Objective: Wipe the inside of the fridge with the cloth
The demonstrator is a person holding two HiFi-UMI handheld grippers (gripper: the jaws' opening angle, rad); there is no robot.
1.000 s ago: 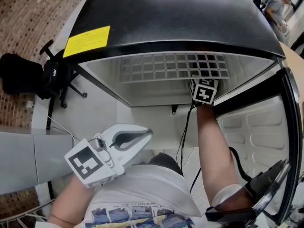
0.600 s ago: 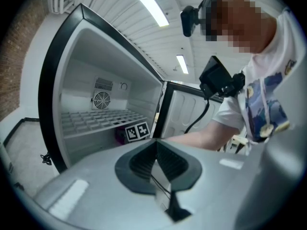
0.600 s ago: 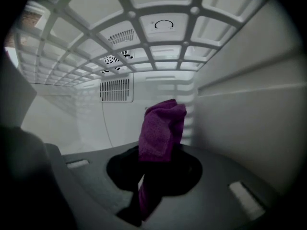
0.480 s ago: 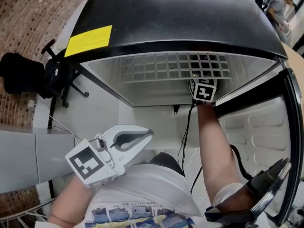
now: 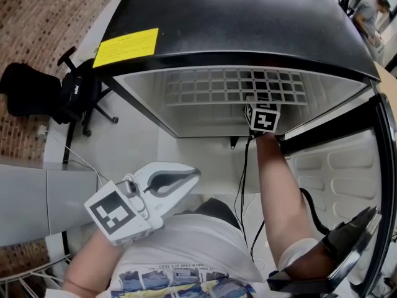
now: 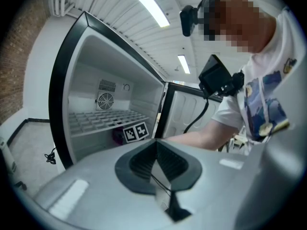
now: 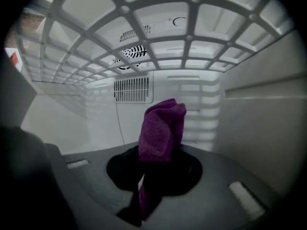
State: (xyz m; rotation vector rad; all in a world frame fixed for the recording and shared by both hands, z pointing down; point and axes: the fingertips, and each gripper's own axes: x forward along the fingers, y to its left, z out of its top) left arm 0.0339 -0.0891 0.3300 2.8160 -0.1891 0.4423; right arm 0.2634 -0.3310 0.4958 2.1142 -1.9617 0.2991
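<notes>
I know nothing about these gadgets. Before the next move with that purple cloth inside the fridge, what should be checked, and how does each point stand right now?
1. Cloth gripped: ok. The purple cloth is clamped in the right tool.
2. Tool inside the fridge: ok. The right tool sits below the wire shelf, facing the back wall.
3. Cloth touching a surface to wipe: cannot tell. Its free end stands up in front of the back wall, and contact is not visible.
4. Door open: ok. It stands swung open at the right.
5. Left tool out of the way: ok. Its jaws are shut on nothing, outside the fridge.
</notes>
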